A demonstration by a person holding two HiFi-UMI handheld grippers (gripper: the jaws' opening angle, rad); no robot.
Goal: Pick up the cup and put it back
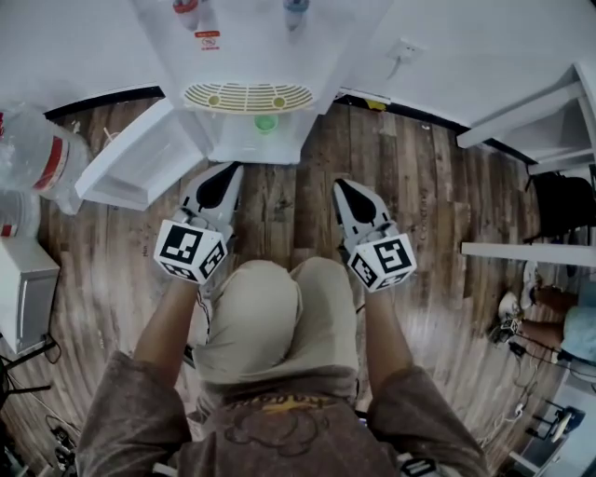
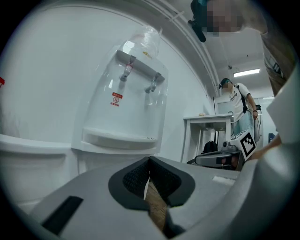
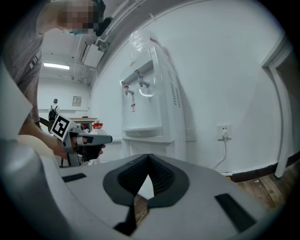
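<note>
The room has a brown wooden floor [image 1: 279, 214] and white walls. A white water dispenser [image 1: 247, 65] stands against the far wall, with a red tap [image 1: 186, 9] and a blue tap [image 1: 296, 9] up high. Below the taps is a pale drip tray [image 1: 247, 96] with slots in it.

The small green cup [image 1: 265, 122] sits just under the front edge of that tray, in the lower part of the dispenser. The white door [image 1: 126, 158] down there hangs open to the left. Neither tool touches the cup.

The person stands in front of the dispenser with one tool in each hand, and both point at it. The left tool [image 1: 230, 170] is near the open door, in front of the dispenser's left side. Its jaws are pressed together at the tips and nothing is between them. The right tool [image 1: 342, 184] is in front of the dispenser's right side and sits a bit farther back from it. Its jaws are also closed tight and hold nothing. The two tools are side by side with a gap between them.

A big clear water bottle [image 1: 33, 149] lies by the left wall. A wall socket [image 1: 405, 48] is to the right of the dispenser. A white counter [image 1: 521, 116] stands at the right edge of the room, and another person [image 1: 559, 326] sits on the floor near it.
</note>
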